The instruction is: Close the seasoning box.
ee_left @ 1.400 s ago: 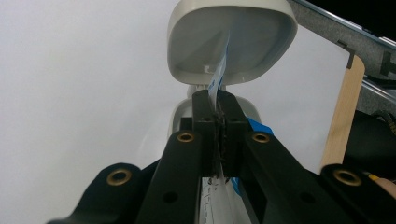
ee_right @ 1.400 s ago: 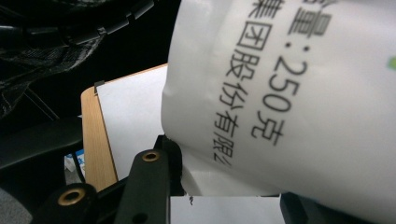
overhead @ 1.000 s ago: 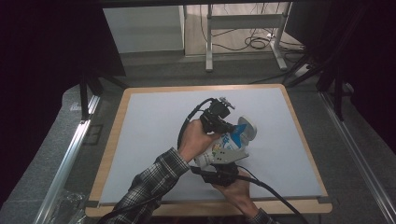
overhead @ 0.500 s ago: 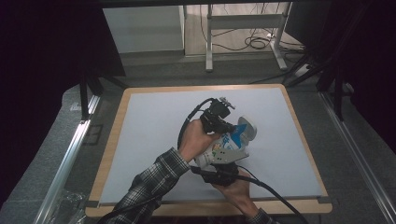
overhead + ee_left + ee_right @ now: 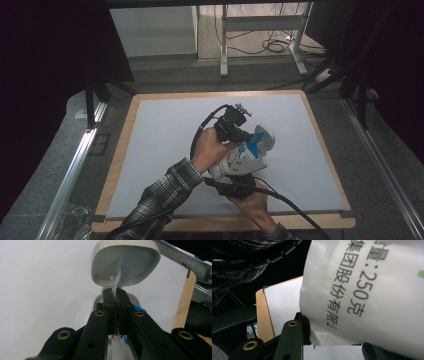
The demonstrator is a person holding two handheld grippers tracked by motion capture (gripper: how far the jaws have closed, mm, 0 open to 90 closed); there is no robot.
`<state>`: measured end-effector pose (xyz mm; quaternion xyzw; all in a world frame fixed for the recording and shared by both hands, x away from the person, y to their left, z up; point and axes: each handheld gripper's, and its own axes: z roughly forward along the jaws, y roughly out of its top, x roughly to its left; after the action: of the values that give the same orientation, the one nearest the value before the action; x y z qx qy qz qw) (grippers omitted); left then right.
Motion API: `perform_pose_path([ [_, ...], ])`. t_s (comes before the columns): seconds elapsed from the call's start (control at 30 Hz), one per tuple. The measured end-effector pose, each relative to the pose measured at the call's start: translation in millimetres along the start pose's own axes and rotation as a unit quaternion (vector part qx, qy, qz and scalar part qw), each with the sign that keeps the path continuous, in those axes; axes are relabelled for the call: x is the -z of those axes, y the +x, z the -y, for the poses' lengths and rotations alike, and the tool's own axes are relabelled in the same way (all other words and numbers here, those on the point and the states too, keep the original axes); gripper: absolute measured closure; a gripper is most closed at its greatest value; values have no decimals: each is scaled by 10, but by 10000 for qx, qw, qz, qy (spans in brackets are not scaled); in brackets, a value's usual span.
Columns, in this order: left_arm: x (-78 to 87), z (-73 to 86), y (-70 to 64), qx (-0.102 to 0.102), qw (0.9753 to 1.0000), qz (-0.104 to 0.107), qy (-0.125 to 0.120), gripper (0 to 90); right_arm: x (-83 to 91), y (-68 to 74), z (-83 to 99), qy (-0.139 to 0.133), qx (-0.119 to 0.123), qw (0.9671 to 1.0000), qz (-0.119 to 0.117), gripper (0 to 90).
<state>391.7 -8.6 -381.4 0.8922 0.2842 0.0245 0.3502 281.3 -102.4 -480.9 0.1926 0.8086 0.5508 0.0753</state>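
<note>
One white table mat (image 5: 165,150) lies on one wooden-edged table (image 5: 117,150), and it serves as the reference for all positions below. Two hand-held grippers are in use, one per hand, and both work on one white packet (image 5: 239,159) with blue and coloured print.

The packet is held just above the mat, right of the mat's centre and toward its near edge. In the right gripper view, black printed characters and the figure 250 are legible on the packet's (image 5: 367,297) white face.

The left gripper (image 5: 243,134) sits over the mat's centre, at the far end of the packet. In the left gripper view, its two black jaws are pressed together on a thin white-and-blue edge of the packet (image 5: 117,281); no gap is visible between them apart from that edge. The left hand (image 5: 210,147) grips this tool, and one plaid sleeve (image 5: 165,192) runs from it toward the mat's near edge.

One pale oval dish (image 5: 125,261) stands on the mat directly beyond the left gripper's jaws; in the high view the same dish (image 5: 266,136) lies right of the mat's centre, just beside the packet's far end.

The right gripper (image 5: 235,175) is at the packet's near end, close to the mat's near edge, held by the right hand (image 5: 252,200). In its own view, the two jaws flank the packet's lower edge, clamping it. One black cable (image 5: 300,212) trails from this tool across the mat's near right corner.
</note>
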Motion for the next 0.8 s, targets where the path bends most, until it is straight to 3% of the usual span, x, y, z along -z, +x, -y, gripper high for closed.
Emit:
perform_pose_path([
  [0.8, 2, -4, 7, 11, 10000, 8, -6, 883, 4, 4, -7, -39, 5, 10000, 7, 644],
])
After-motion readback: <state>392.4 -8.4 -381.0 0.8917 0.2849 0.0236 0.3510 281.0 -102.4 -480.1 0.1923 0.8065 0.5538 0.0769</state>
